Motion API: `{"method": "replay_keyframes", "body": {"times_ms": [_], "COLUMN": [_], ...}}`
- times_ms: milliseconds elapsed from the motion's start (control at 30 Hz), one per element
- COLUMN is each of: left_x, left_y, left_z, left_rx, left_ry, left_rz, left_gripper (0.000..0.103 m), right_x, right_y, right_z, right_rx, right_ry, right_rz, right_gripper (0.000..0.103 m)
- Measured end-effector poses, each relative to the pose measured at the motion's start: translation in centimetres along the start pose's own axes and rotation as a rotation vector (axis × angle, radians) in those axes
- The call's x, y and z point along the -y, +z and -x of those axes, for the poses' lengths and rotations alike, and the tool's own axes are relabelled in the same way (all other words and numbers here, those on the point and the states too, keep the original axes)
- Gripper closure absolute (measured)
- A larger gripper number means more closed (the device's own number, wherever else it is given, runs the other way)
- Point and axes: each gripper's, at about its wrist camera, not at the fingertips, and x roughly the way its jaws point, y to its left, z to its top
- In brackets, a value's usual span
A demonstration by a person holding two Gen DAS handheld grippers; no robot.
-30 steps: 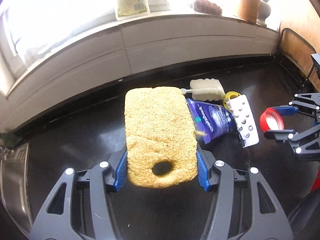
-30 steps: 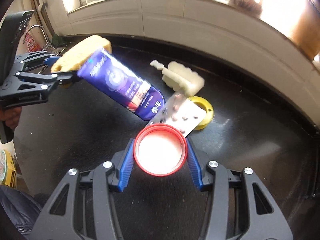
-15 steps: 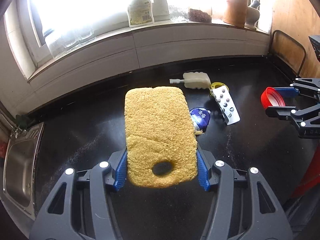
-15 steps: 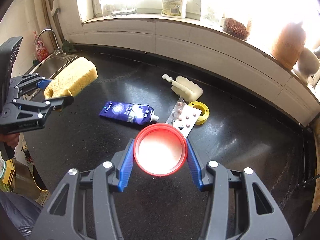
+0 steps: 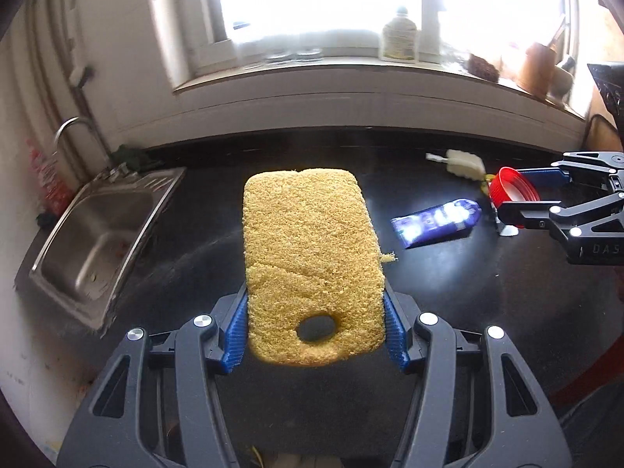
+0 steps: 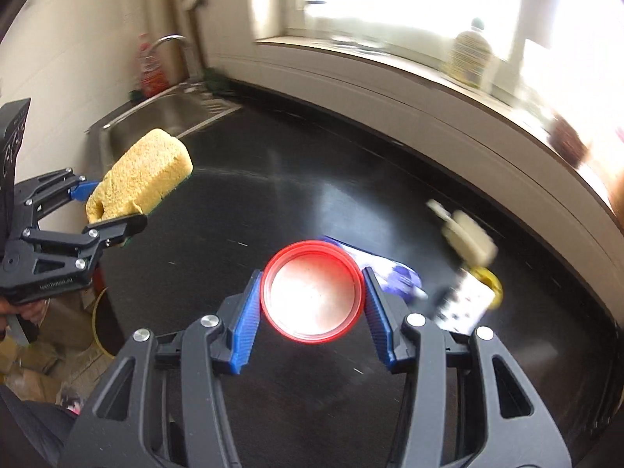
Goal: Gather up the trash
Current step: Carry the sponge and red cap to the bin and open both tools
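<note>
Left wrist view: left gripper (image 5: 316,327) clamped the yellow sponge (image 5: 310,261), held clear above the black counter (image 5: 448,296); right gripper (image 6: 312,304) gripped the red lid (image 6: 312,292) by its rim; blue tube (image 5: 436,223) lay at 3 o'clock from the sponge; sink (image 5: 97,234) at 9 o'clock.

The dark glossy table (image 6: 296,179) is left bare across its middle. Passage at its right end is blocked by a purple tube (image 5: 436,222), a white brush (image 5: 464,163) and a pill blister (image 6: 464,304); the steel sink (image 5: 97,230) bounds the left.
</note>
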Motion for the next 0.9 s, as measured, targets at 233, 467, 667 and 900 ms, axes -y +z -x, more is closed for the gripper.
{"method": "replay_keyframes", "body": {"times_ms": [233, 467, 667, 900], "left_x": [-8.8, -13.8, -17.7, -20.8], "left_y": [-10.3, -22.7, -31.1, -35.4], "left_z": [5.1, 6.1, 3.2, -1.5], "left_rx": [-0.079, -0.214, -0.26, -0.267], "left_ry": [0.254, 0.377, 0.395, 0.355], "left_rz": [0.264, 0.514, 0.685, 0.759], "left_gripper": [0.047, 0.047, 0.047, 0.047], "right_x": [-13.7, -28.8, -37.6, -42.2], "right_y": [2.8, 0.4, -2.6, -3.2], "right_z": [-5.4, -11.1, -17.5, -24.1], "right_rx": [-0.081, -0.224, -0.34, -0.4], "right_ry": [0.301, 0.516, 0.566, 0.533], "right_rz": [0.19, 0.388, 0.461, 0.495], "right_gripper": [0.054, 0.054, 0.053, 0.053]}}
